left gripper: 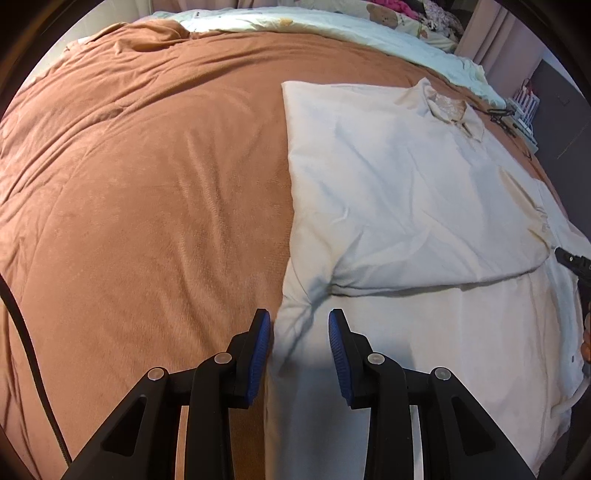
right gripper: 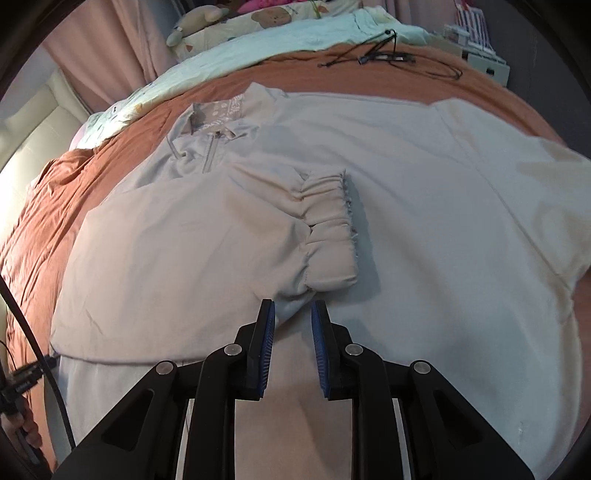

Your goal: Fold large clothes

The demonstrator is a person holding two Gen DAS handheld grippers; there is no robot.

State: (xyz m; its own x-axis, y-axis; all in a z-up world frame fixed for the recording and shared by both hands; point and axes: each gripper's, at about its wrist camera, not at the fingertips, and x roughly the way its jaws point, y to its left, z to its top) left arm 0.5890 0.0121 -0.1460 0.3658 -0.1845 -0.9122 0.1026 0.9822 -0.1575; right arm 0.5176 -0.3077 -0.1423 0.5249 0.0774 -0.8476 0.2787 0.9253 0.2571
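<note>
1. Two grippers over one big cream jacket (right gripper: pixel 424 206), spread flat on a bed with a rust-brown blanket (left gripper: pixel 147 192).
2. One sleeve (right gripper: pixel 207 229) already folded across the chest, gathered cuff (right gripper: pixel 328 229) resting near the middle of the jacket.
3. Right gripper (right gripper: pixel 293 314) pointing steeply down at the near edge of that folded sleeve; jaws narrow with a lip of sleeve fabric poking up between them. Looks pinched, but hard to say from this angle whether the pads really press on it.
4. Left gripper (left gripper: pixel 299 325) at the jacket's left side edge, right where cream cloth meets blanket; jaws apart, nothing grasped, cloth just lying below the gap.
5. Collar and short zip (right gripper: pixel 210 151) at the far end, toward the pale mint quilt (right gripper: pixel 295 37) and a bear-print pillow (right gripper: pixel 266 18).
6. Black cords and a small clip thing (right gripper: pixel 384 55) lying on the blanket beyond the jacket.
</note>
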